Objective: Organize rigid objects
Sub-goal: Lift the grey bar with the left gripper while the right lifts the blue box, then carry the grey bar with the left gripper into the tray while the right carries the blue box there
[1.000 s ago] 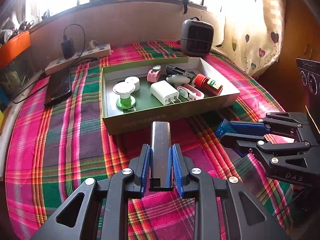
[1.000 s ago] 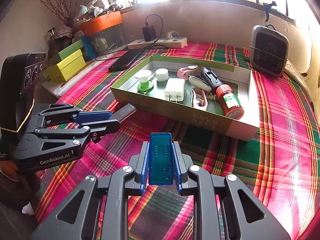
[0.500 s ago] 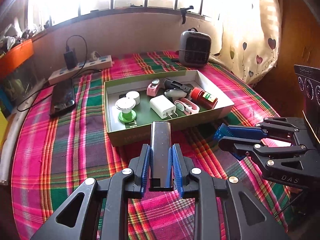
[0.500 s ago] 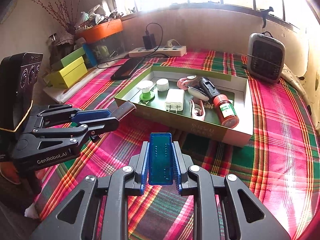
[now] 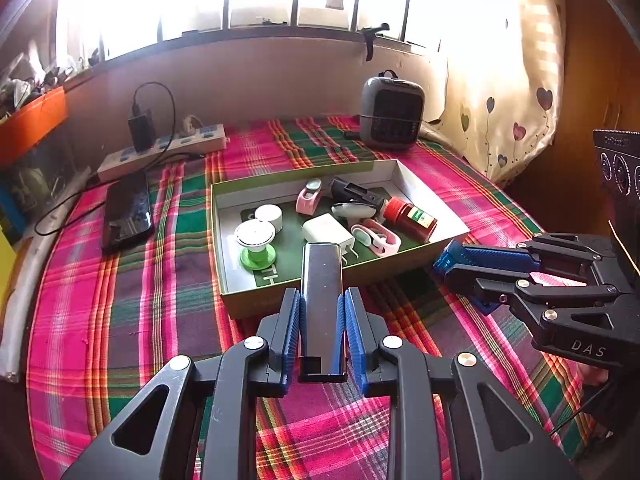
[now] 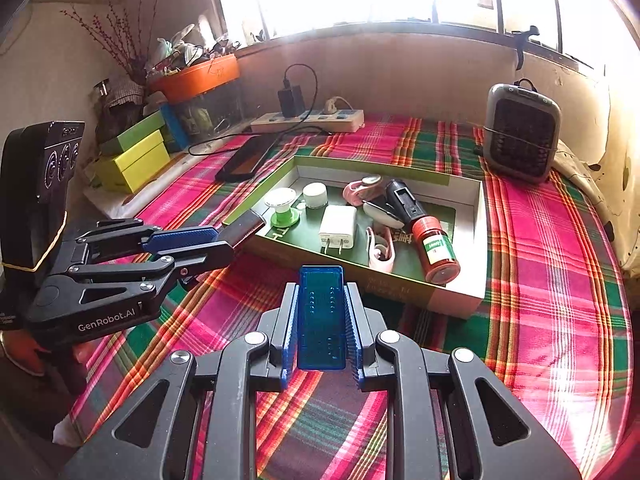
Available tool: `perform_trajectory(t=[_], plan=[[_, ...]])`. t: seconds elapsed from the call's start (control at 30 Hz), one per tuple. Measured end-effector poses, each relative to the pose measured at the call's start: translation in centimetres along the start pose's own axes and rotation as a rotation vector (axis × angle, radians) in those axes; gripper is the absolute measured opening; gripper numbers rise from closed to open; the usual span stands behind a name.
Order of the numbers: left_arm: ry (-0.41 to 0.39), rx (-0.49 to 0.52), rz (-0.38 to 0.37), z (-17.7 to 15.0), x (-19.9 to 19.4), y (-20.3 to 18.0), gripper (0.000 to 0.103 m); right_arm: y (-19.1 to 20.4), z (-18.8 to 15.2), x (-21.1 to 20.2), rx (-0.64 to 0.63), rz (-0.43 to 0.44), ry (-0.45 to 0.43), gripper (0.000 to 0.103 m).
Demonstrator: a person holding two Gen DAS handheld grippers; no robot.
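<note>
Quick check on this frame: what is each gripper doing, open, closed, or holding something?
Left gripper: closed on a dark, glossy rectangular bar.
Right gripper: closed on a translucent blue rectangular block.

The tabletop (image 5: 120, 320) wears a pink, green and orange plaid cloth. The box (image 5: 256, 304) is green outside, white on its inner walls. In it at 3 o'clock lies a red bottle (image 5: 410, 218). The left gripper (image 5: 322, 320) has blue pads and holds a glossy black bar (image 5: 322, 280); the right gripper (image 6: 320, 320) holds a translucent blue case (image 6: 321, 312).
</note>
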State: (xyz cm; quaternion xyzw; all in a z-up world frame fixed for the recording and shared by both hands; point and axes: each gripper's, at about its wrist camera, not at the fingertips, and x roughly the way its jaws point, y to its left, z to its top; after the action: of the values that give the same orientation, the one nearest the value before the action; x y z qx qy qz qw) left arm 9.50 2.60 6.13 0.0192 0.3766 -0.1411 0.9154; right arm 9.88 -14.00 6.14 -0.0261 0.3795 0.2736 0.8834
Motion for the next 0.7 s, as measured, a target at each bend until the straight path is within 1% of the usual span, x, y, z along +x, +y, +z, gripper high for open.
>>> perform_trajectory(t=[0.43,0.7], plan=[[0.003,-0.009,-0.002,2.1,1.7,0.7,0.022,-2.4,2.1,1.0,0.045,-0.034,-0.006,0.022],[-0.017,-0.015,0.004,3.7,3.0,1.1,0.022,-4.2,3.6,2.0,0.095,-0.05,-0.025,0.022]])
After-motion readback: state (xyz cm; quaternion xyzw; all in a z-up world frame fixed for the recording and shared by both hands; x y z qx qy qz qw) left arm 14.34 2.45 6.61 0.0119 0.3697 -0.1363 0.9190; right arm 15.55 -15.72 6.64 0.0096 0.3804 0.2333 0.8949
